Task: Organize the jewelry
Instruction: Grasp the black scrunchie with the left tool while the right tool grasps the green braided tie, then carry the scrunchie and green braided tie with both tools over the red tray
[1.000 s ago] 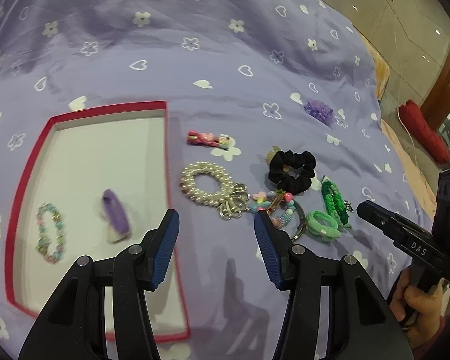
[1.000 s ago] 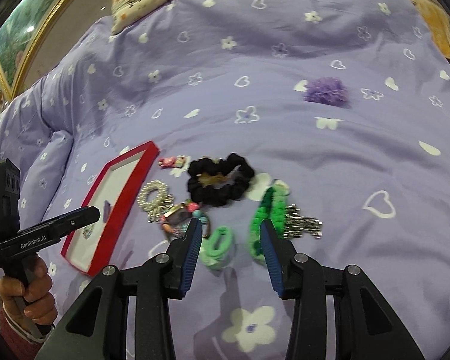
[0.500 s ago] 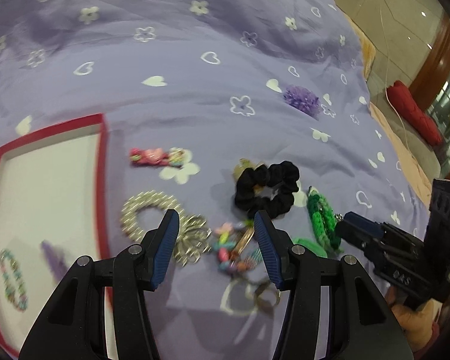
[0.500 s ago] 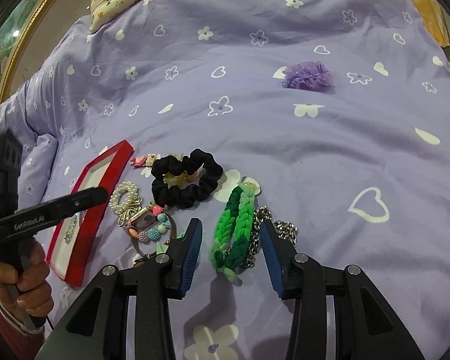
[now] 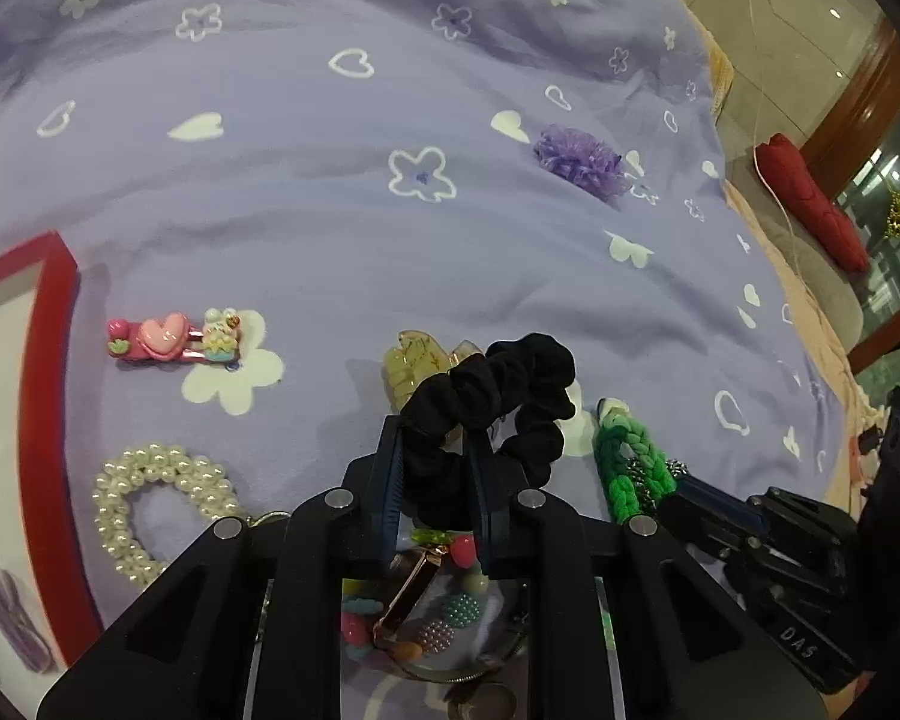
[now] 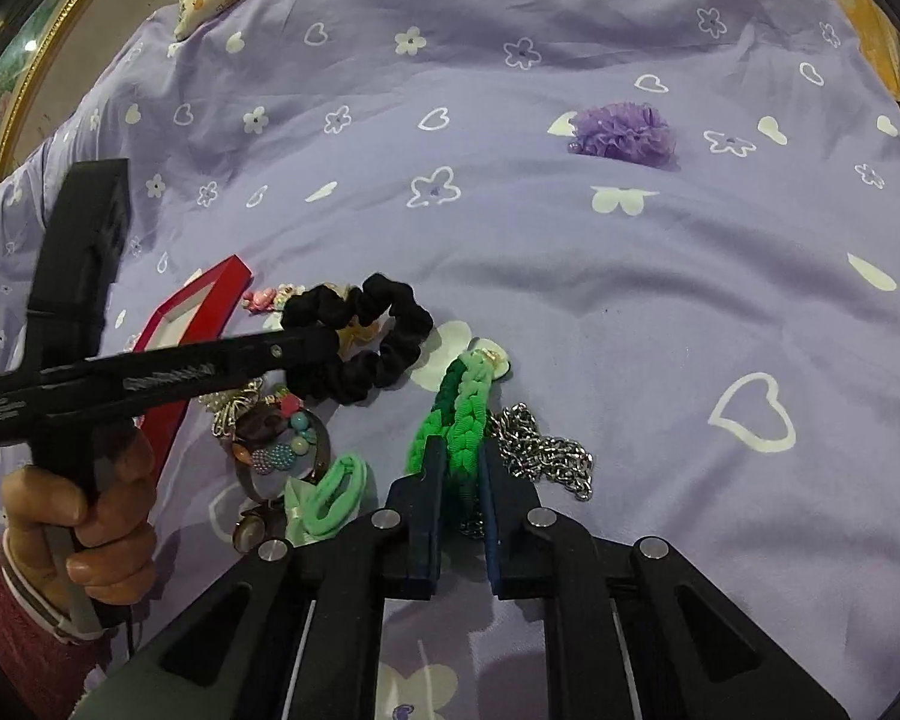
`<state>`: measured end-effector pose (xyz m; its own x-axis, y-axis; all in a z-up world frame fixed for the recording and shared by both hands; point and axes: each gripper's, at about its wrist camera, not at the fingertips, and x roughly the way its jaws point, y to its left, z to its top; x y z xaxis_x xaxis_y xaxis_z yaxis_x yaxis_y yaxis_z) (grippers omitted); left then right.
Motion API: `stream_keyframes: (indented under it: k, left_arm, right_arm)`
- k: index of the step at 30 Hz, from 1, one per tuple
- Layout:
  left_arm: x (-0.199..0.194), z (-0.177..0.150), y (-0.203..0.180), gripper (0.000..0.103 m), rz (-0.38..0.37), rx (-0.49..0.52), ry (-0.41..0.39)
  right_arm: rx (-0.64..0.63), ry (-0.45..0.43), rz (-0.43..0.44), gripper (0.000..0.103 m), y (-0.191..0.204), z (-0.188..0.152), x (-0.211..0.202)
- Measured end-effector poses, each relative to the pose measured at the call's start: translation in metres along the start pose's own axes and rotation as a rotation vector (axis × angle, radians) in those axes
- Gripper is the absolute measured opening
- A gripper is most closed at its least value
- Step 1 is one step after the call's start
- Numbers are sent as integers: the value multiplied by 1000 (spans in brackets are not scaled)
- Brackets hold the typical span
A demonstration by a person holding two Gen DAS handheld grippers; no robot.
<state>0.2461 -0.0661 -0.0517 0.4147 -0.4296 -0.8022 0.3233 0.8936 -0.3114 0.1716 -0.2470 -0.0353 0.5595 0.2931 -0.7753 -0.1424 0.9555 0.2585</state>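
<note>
I'm working over a bed w/ a lilac bedspread printed w/ white hearts & flowers. My left tongs are closing on a black scrunchie; its near side sits between the blue pads, which press on it. A translucent yellowish hair claw lies under the scrunchie's far edge. My right tongs are pinched tight on a green braided bracelet, near its lower end. A silver chain lies touching the braid on its right. Left of the braid lies a mint hair tie, then a beaded charm keyring.

In the left wrist view a pearl bracelet lies just beside a red-rimmed tray at the left edge; a purple item rests inside the tray. A pink heart hair clip lies farther up the bedspread. A purple ruffled scrunchie sits well apart, farther up the bed. My left hand, red sleeve at the wrist, grips the handle.
</note>
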Motion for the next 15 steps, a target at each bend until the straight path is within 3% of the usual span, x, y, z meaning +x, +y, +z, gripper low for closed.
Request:
stream_keyframes:
  k: [15]
  left_arm:
    - [-77,-29,16,16,-22,-58,-119]
  right_arm:
    - [-21,-81,59,9,25,8,-29]
